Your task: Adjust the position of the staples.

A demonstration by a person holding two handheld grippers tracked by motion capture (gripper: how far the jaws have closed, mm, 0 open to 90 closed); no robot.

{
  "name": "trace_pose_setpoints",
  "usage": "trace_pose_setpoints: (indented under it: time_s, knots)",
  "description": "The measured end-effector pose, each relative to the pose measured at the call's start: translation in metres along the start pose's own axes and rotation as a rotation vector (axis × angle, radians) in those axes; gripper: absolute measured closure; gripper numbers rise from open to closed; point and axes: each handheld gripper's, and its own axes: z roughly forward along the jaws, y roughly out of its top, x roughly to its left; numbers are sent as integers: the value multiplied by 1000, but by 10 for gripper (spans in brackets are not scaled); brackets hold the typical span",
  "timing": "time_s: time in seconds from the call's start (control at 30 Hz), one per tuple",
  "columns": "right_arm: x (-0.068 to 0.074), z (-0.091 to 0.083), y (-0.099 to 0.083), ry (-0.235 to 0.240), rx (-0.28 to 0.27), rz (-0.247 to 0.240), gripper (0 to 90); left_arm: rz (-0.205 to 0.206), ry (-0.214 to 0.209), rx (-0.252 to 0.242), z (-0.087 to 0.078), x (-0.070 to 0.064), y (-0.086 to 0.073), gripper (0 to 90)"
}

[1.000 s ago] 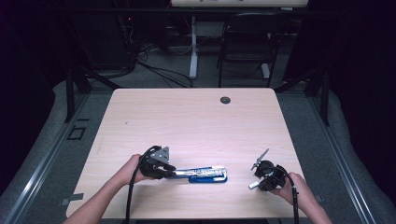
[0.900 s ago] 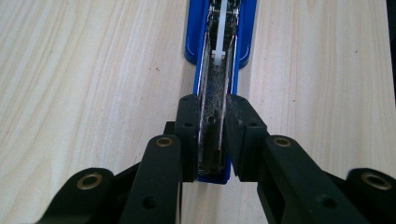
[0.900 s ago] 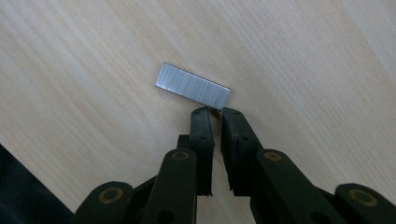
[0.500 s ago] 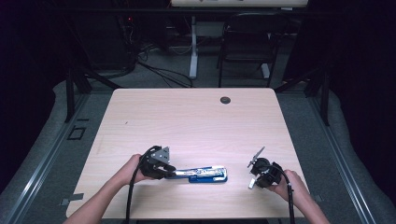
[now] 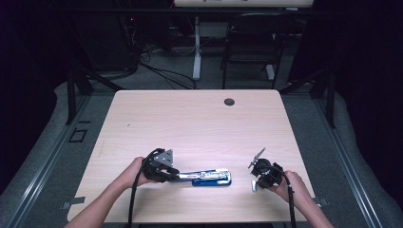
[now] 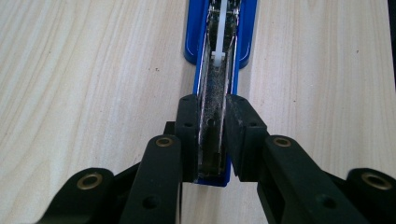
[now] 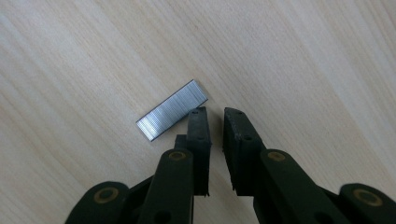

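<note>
A blue stapler [image 5: 209, 177] lies swung open on the wooden table [image 5: 190, 123], its metal staple channel [image 6: 219, 46] facing up. My left gripper [image 5: 183, 176] is shut on the near end of that channel, one pad on each side [image 6: 212, 109]. Further right, my right gripper [image 5: 256, 179] points down at the table. A silver strip of staples [image 7: 172, 109] lies flat just left of its jaws. My right gripper [image 7: 215, 114] is open by a narrow gap with bare wood between the pads, and its left fingertip [image 7: 198, 116] sits at the strip's end.
A black round grommet [image 5: 229, 101] sits in the table's far side. Beyond the far edge are a dark chair [image 5: 249, 38] and cables on the floor. The table's front edge [image 5: 190, 220] runs close under both hands.
My right gripper has shifted a little to the left, toward the stapler. The left gripper and the stapler have stayed where they were.
</note>
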Motion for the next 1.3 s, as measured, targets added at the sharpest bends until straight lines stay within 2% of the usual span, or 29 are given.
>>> trace_pose_setpoints:
  time_s: [0.03,0.07,0.1,0.13,0.17,0.2,0.23,0.33,0.4,0.43,0.47,0.5,0.53,0.57,0.6,0.67,0.73,0.87,1.0,1.07,1.1,1.23,1.3]
  knots:
    - [1,0,1,-14,0,0,812,0,-1,2,0,0,0,757]
    - [2,0,1,-9,-7,8,811,0,-1,1,0,0,0,757]
    - [2,-1,3,-8,15,3,809,0,1,0,0,0,0,757]
    - [2,1,4,-16,-20,6,806,0,1,0,0,0,0,757]
    - [2,1,4,-16,-20,6,806,0,0,0,0,0,0,757]
    - [2,-1,5,19,3,6,807,0,1,0,0,0,0,757]
    - [3,-1,6,7,-20,0,809,0,1,0,0,0,0,757]
    - [6,-1,7,49,-46,12,808,2,-3,3,0,0,1,757]
    - [8,-2,7,-19,-57,11,803,3,0,3,0,0,1,757]
    - [7,-4,8,-20,-54,18,793,4,-7,7,0,0,1,758]
    - [5,-5,7,-14,-60,35,780,3,1,0,0,0,1,758]
    - [4,-6,7,8,-75,56,764,4,-14,9,-1,1,1,758]
    - [4,-9,8,-2,-70,75,738,2,-1,1,0,0,1,758]
    - [3,-9,8,14,-86,97,718,3,0,5,0,0,1,758]
    - [3,-8,8,65,-118,124,679,3,-3,5,0,0,1,758]
    - [4,-4,11,93,-111,159,583,3,-2,5,0,0,1,758]
    - [4,-2,12,88,-106,160,562,2,0,3,0,0,1,758]
    - [4,1,11,107,-96,191,573,3,-2,5,0,0,1,758]
    - [2,2,9,100,-55,185,595,4,-1,5,0,0,1,758]
    - [1,2,8,102,-53,179,625,4,-1,5,0,0,1,758]
    - [1,2,8,107,-43,179,644,7,-13,12,-1,0,2,758]
    - [-1,1,6,117,-38,188,668,7,7,7,0,0,2,758]
    - [-1,1,6,124,-61,215,666,6,2,1,0,0,1,758]
